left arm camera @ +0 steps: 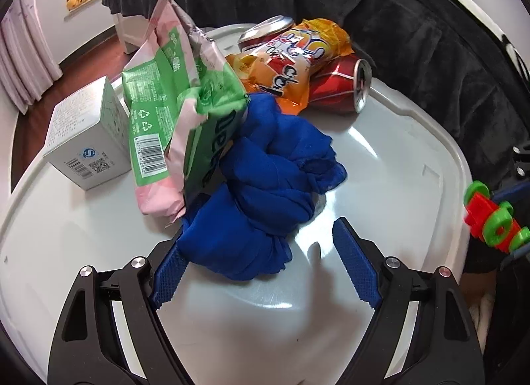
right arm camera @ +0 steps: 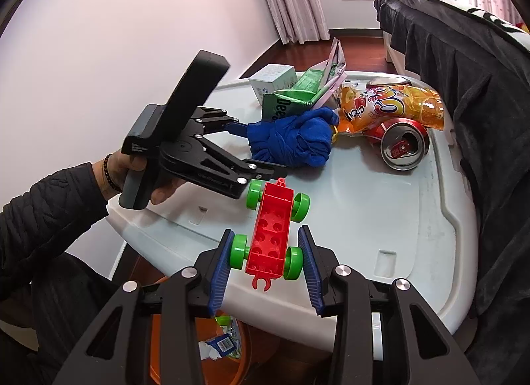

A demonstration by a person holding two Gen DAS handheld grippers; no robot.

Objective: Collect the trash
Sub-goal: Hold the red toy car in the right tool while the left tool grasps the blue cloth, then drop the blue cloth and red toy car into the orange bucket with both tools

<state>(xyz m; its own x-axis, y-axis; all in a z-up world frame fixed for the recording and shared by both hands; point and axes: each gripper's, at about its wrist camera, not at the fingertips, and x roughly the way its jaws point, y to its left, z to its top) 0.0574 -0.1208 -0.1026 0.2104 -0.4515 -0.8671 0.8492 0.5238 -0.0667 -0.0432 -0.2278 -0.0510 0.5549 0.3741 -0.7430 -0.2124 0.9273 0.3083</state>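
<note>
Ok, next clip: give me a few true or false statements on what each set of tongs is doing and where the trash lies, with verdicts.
1. The right tongs grip the red toy car by its green wheels. True.
2. The left tongs are shut on the blue cloth. False: they stand open, one finger at the cloth's edge.
3. The orange snack bag lies over red cans. True.
4. The white box sits inside the orange bin. False: it stands on the white table.
5. The green and pink packet lies flat under the cloth. False: it leans up beside it.
</note>
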